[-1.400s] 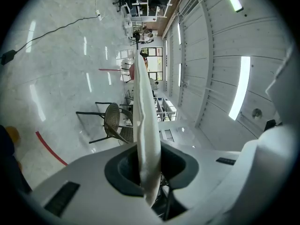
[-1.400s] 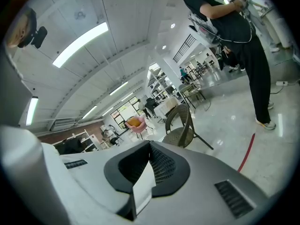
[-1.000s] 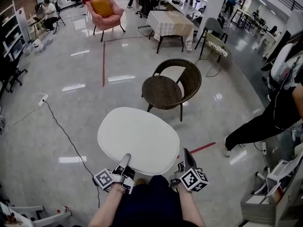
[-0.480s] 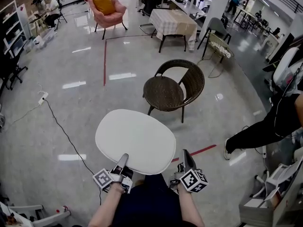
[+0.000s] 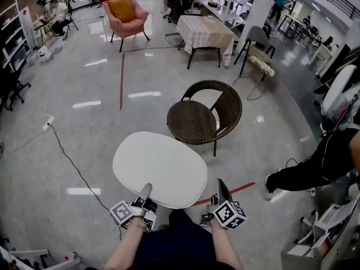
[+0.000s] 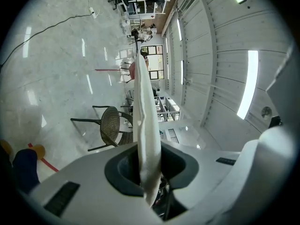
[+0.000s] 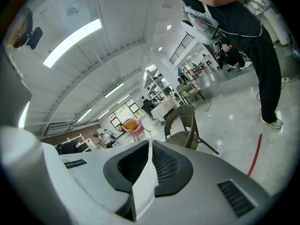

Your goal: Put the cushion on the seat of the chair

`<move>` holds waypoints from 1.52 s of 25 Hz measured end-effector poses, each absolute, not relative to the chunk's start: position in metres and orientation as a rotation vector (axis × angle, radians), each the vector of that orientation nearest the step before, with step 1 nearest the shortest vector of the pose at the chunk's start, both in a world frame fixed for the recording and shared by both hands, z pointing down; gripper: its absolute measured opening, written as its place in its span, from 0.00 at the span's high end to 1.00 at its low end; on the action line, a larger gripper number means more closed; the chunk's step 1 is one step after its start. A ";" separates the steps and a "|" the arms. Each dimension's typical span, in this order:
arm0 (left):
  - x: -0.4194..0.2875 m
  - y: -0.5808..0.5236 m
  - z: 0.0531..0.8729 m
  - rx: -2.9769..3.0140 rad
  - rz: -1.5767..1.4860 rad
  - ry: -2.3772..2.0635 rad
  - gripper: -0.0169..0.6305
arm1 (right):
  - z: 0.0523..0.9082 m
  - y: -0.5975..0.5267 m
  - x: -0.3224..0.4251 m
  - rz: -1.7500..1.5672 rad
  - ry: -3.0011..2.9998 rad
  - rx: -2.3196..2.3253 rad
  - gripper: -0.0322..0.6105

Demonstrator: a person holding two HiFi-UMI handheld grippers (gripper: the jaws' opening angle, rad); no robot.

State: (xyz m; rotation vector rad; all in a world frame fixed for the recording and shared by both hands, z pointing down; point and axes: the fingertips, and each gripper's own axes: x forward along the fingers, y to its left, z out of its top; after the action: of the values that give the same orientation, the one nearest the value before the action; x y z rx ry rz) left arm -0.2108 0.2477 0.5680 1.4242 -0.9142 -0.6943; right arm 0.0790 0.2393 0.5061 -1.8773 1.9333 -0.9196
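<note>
So far: the white oval cushion (image 5: 160, 167) is lifted and held flat in the air, at the lower centre of the head view. It is not on the seat.
Left hand-held gripper (image 5: 147, 190): the jaws are almost together and pinch the near edge of the cushion, on its left part.
Right hand-held gripper (image 5: 220, 185): the jaws are closed on a thin piece of the near edge, on its right part.
Wicker chair (image 5: 196, 120): it stands on the floor at the centre of the frame, just above the cushion, and its seat is bare.
Left to do: by my judgement, bring the cushion over the seat, lower it, and open both jaws.
Progress: the pick-up looks finished, the placing is not begun.
</note>
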 end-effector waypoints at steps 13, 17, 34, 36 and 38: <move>-0.180 0.173 0.570 1.429 -0.689 -0.936 0.86 | 0.506 0.162 0.109 -0.912 1.948 -1.854 0.92; -0.168 0.160 0.574 1.420 -0.679 -0.937 0.86 | 0.510 0.146 0.121 -0.917 1.939 -1.854 0.92; -0.116 0.124 0.576 1.421 -0.700 -0.915 0.86 | 0.514 0.111 0.159 -0.912 1.959 -1.810 0.92; -0.114 0.125 0.576 1.411 -0.687 -0.917 0.86 | 0.516 0.114 0.163 -0.926 1.938 -1.812 0.92; -0.115 0.124 0.577 1.412 -0.677 -0.924 0.86 | 0.518 0.115 0.163 -0.933 1.933 -1.811 0.92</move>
State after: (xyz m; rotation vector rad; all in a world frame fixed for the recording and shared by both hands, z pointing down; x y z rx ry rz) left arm -0.1151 0.1237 0.5773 1.4121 -0.9245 -0.6767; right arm 0.1633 0.1150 0.5184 -1.8108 1.9325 -0.9329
